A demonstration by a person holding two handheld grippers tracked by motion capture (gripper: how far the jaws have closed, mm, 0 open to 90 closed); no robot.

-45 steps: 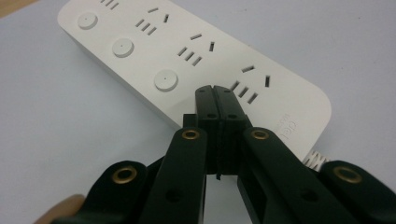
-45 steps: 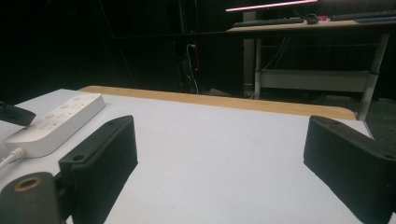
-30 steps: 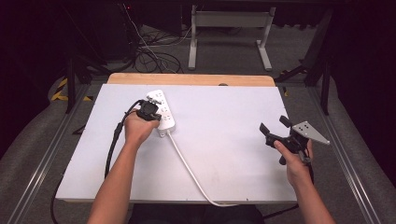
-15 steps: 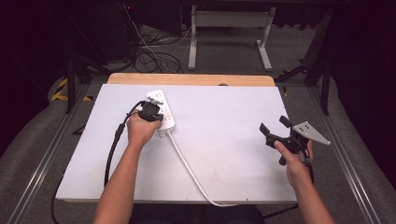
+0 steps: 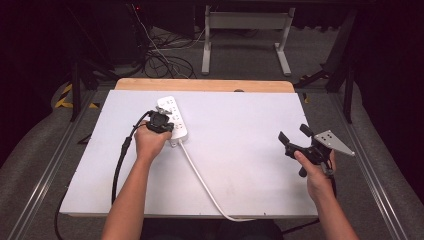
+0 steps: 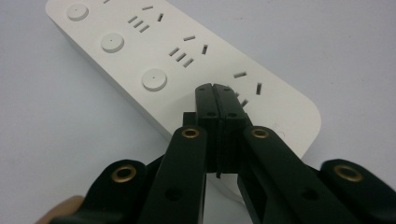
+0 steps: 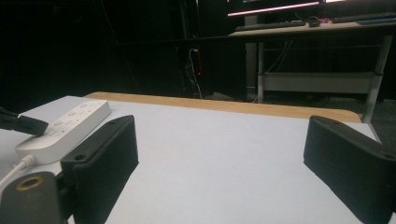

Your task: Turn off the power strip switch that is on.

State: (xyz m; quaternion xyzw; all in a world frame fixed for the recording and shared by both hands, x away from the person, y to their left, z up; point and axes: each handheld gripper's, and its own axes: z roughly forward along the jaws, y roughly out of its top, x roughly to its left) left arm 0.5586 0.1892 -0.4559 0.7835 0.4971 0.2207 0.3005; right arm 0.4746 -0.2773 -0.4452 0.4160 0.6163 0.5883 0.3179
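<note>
Desk [image 5: 250,150]: white top with a wooden far edge; the high view takes in the whole of it, with both forearms coming in from the near side.
Strip [image 5: 173,117]: a white power strip, lying flat on the left part of the desk toward the far edge, long axis running away from the person. The left gripper view shows its round buttons and rows of socket slots close up; the high view gives no such detail. The right gripper view has it far off at the left [image 7: 65,126], seen low and from the side.
Cord [image 5: 205,182]: white, leaves the strip's near end and curves across the desk to the near edge; the high view shows the full run, the right gripper view just the stub at the strip.
Right gripper [image 5: 296,140]: held above the right part of the desk, well apart from the strip; jaws spread wide with nothing between them, as its own view shows [image 7: 219,158].
Left gripper [image 6: 215,91]: jaws pressed together, nothing between them; tips at the strip's top face by the nearest socket, touching or just above, I cannot tell which. In the high view [image 5: 161,121] the hand hides the tips.
</note>
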